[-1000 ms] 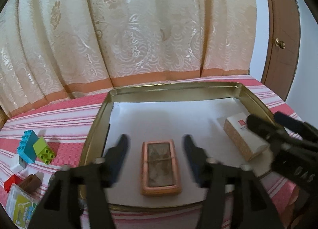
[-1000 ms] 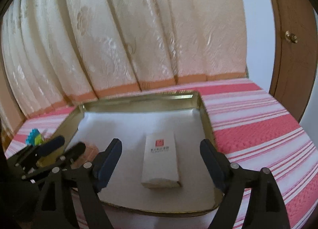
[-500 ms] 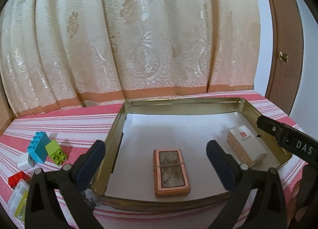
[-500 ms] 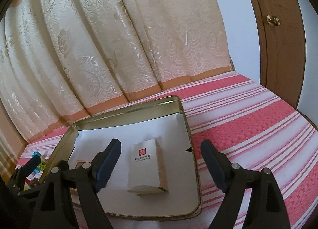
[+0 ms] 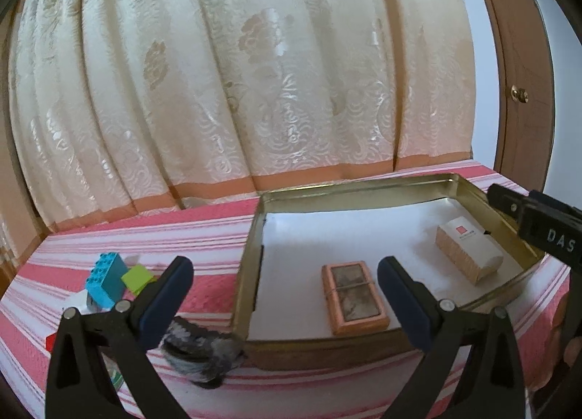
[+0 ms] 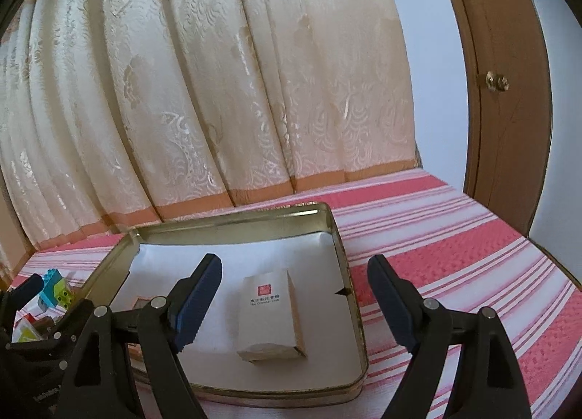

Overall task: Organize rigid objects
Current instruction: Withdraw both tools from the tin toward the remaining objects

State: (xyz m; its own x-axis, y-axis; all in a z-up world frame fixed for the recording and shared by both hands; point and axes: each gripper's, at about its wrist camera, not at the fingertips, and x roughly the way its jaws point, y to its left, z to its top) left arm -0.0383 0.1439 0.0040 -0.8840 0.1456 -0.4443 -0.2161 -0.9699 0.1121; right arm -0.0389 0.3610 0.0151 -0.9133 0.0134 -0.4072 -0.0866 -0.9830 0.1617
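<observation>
Left wrist view: a shallow gold metal tin [image 5: 251,266] with a white paper lining sits on a red-and-white striped cloth [image 5: 152,237]. Two items lie inside it, well apart. A flat orange-framed box [image 5: 354,297] rests at the tin's 6 o'clock edge, and a white-topped carton [image 5: 469,250] with a red square mark lies toward 3 o'clock, near the right wall. The left gripper [image 5: 285,295] has just been opening and now stands at full spread, holding nothing; its right finger is just beside the orange-framed box without touching it, and its left finger is outside the tin. At 9 o'clock of the tin, on the cloth, lie a blue brick [image 5: 105,279] and a green brick [image 5: 137,279], touching. A grey fuzzy object [image 5: 200,350] lies against the tin's near left corner.

Right wrist view: the right gripper [image 6: 291,295] is spread wide and empty, its fingers flanking the white-topped carton [image 6: 271,313] without contact. A cream curtain [image 6: 218,91] hangs at 12 o'clock behind the tin [image 6: 349,291].
</observation>
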